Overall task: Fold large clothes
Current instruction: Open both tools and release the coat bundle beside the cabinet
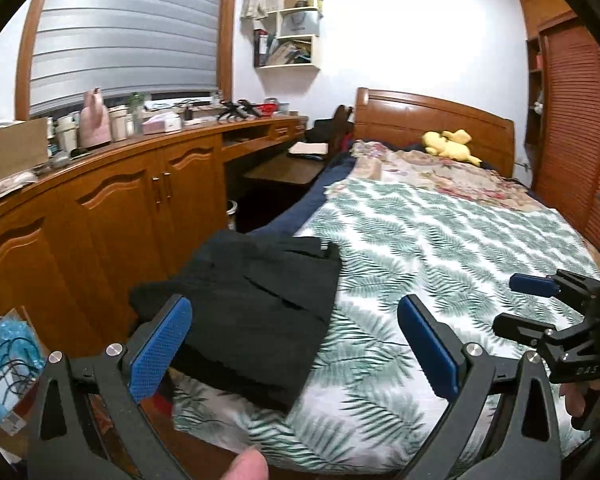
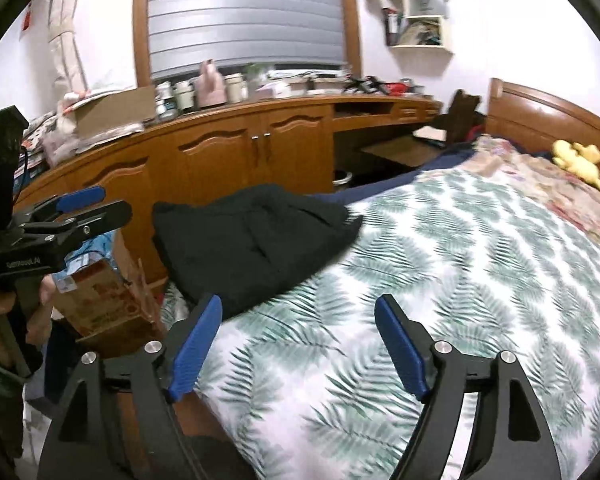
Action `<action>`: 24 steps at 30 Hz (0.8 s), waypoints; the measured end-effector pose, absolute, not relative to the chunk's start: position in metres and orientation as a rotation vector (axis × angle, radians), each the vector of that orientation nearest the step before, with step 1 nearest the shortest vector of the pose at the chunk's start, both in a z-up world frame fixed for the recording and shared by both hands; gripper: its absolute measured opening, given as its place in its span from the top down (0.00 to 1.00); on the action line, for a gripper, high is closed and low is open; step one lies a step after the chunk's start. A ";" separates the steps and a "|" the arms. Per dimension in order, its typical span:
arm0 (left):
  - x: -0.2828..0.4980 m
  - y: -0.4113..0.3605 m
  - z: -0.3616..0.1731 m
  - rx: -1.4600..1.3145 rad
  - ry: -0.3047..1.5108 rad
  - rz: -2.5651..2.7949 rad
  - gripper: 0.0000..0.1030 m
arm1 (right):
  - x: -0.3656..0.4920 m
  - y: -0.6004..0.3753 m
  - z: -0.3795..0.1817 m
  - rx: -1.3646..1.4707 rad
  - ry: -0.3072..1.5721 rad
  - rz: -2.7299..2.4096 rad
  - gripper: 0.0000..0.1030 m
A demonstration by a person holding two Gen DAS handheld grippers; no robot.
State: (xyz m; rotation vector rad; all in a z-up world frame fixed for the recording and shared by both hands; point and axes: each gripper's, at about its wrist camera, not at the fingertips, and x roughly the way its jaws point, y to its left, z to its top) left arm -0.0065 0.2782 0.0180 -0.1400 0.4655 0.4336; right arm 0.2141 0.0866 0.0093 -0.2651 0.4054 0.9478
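Observation:
A black garment (image 1: 256, 292) (image 2: 252, 240) lies folded in a flat bundle at the near left corner of the bed, on the leaf-patterned cover (image 1: 440, 240) (image 2: 460, 264). My left gripper (image 1: 294, 308) hangs above and just short of it, jaws wide open with nothing between the blue pads (image 1: 160, 348). My right gripper (image 2: 300, 304) is also open and empty, hovering over the bare cover to the right of the garment. Each gripper shows in the other's view: the right gripper (image 1: 540, 300) at the far right, the left gripper (image 2: 80, 204) at the far left.
A long wooden cabinet (image 1: 112, 208) (image 2: 228, 148) with a cluttered top runs along the left of the bed. An open cardboard box (image 2: 104, 296) stands on the floor by the bed corner. A yellow plush toy (image 1: 452, 144) lies by the headboard (image 1: 432, 116). A louvred wardrobe (image 1: 572, 120) is at right.

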 end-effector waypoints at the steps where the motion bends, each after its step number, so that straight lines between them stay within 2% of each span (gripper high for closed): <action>1: -0.004 0.271 0.018 -0.142 0.468 0.423 0.00 | 0.211 0.073 0.008 -0.254 0.400 0.926 0.21; 18: 0.027 0.096 0.011 -0.070 0.518 0.122 0.00 | 0.107 -0.130 -0.002 -0.116 0.345 0.601 0.21; 24: 0.030 0.044 0.012 -0.045 0.525 0.040 0.00 | 0.067 -0.173 0.002 -0.070 0.331 0.484 0.14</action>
